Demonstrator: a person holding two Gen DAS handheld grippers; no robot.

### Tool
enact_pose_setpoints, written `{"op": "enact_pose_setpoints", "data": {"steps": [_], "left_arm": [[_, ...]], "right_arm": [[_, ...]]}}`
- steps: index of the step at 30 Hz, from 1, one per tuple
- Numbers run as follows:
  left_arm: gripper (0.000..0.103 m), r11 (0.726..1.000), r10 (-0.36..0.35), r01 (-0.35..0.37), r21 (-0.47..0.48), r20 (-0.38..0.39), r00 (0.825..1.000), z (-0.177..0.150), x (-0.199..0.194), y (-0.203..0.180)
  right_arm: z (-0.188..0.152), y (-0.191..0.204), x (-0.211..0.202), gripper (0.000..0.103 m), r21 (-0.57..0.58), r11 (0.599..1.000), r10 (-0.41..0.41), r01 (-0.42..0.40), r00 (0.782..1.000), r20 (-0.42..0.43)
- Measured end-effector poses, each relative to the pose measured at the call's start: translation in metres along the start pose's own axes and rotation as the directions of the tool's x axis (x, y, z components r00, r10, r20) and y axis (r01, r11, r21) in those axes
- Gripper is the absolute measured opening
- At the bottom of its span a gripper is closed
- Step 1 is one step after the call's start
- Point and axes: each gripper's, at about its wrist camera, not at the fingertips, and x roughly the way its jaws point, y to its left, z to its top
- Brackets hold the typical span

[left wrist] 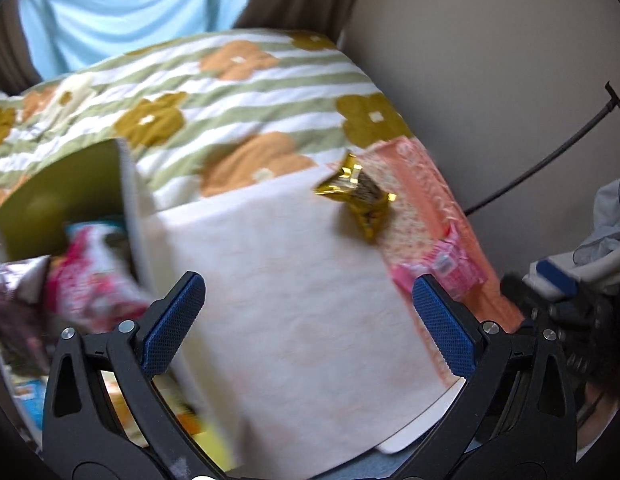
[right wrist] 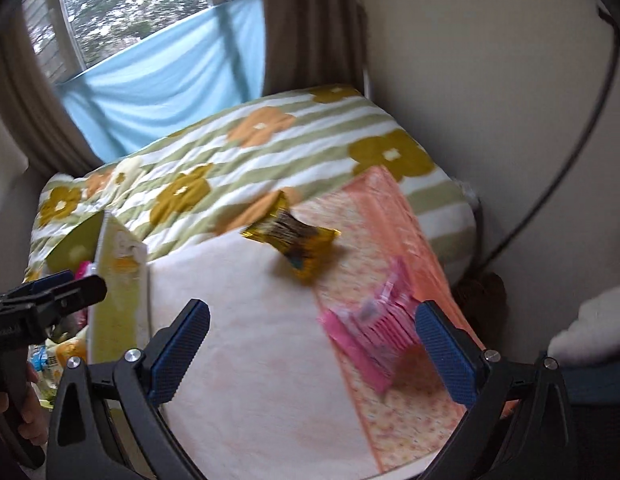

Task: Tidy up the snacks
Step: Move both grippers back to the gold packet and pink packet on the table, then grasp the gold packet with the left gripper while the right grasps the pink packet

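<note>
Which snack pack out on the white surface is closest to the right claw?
The pink pack, lying on the orange patterned cloth just ahead of the open right claw. The gold wrapper lies farther back, at the cloth's edge.

Two grippers are in view: the left gripper (left wrist: 310, 320) and the right gripper (right wrist: 314, 344), each with two blue-padded fingers. One gold snack packet (left wrist: 356, 196) lies on one pale board (left wrist: 293, 300). One pink packet (right wrist: 374, 340) sits on the one orange patterned box (right wrist: 394, 216). One green box (left wrist: 57, 196) holds several snack bags (left wrist: 93, 276) (blur hides the exact number). One flowered blanket (right wrist: 269, 148), one blue cloth (right wrist: 169, 76), one window (right wrist: 129, 0) and one black cable (right wrist: 570, 152) complete the count.
</note>
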Motion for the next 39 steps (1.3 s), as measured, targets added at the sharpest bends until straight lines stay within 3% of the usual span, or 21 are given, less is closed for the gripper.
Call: {"op": "enact_pose_setpoints", "data": {"steps": [6,10,14,17,20,23,28,30,34,39], "left_arm": [[0.103,0.996,0.003,-0.004,-0.091,-0.003,1.0,0.021,0.044,-0.041],[0.103,0.989,0.012,-0.019,-0.146,-0.049,0.999,0.039,0.087,-0.055],[0.103,0.979,0.032,-0.048,-0.2,-0.081,0.996,0.054,0.124,-0.057],[0.103,0.969,0.044,-0.058,-0.241,-0.061,0.997,0.065,0.15,-0.055],[0.103,0.964,0.06,-0.084,-0.252,-0.1,0.993,0.071,0.182,-0.054],[0.103,0.953,0.022,-0.06,-0.297,-0.13,0.991,0.072,0.208,-0.048],[0.102,0.958,0.026,-0.069,-0.278,-0.156,0.987,0.076,0.234,-0.042],[0.089,0.961,0.017,-0.063,-0.27,-0.168,0.986,0.077,0.242,-0.038],[0.084,0.962,-0.033,-0.015,-0.273,-0.171,0.985,0.079,0.245,-0.029],[0.064,0.976,-0.057,0.017,-0.217,-0.18,0.982,0.085,0.243,-0.031]], "right_arm": [[-0.016,-0.042,0.012,0.102,0.076,0.997,0.015,-0.01,0.997,-0.07],[-0.024,-0.056,0.03,0.102,0.097,0.995,-0.003,0.015,0.993,-0.12],[-0.03,-0.067,0.05,0.102,0.147,0.989,0.009,0.012,0.99,-0.144],[-0.032,-0.076,0.064,0.102,0.202,0.979,-0.007,0.038,0.989,-0.149],[-0.038,-0.084,0.078,0.102,0.282,0.957,-0.027,0.07,0.988,-0.154],[-0.042,-0.087,0.091,0.102,0.347,0.933,-0.037,0.095,0.985,-0.17],[-0.041,-0.085,0.104,0.102,0.416,0.902,-0.056,0.115,0.987,-0.15],[-0.037,-0.083,0.11,0.102,0.429,0.895,-0.067,0.127,0.986,-0.151],[-0.03,-0.077,0.121,0.102,0.431,0.889,-0.097,0.156,0.983,-0.155],[-0.03,-0.074,0.135,0.102,0.409,0.892,-0.129,0.191,0.976,-0.175]]}}
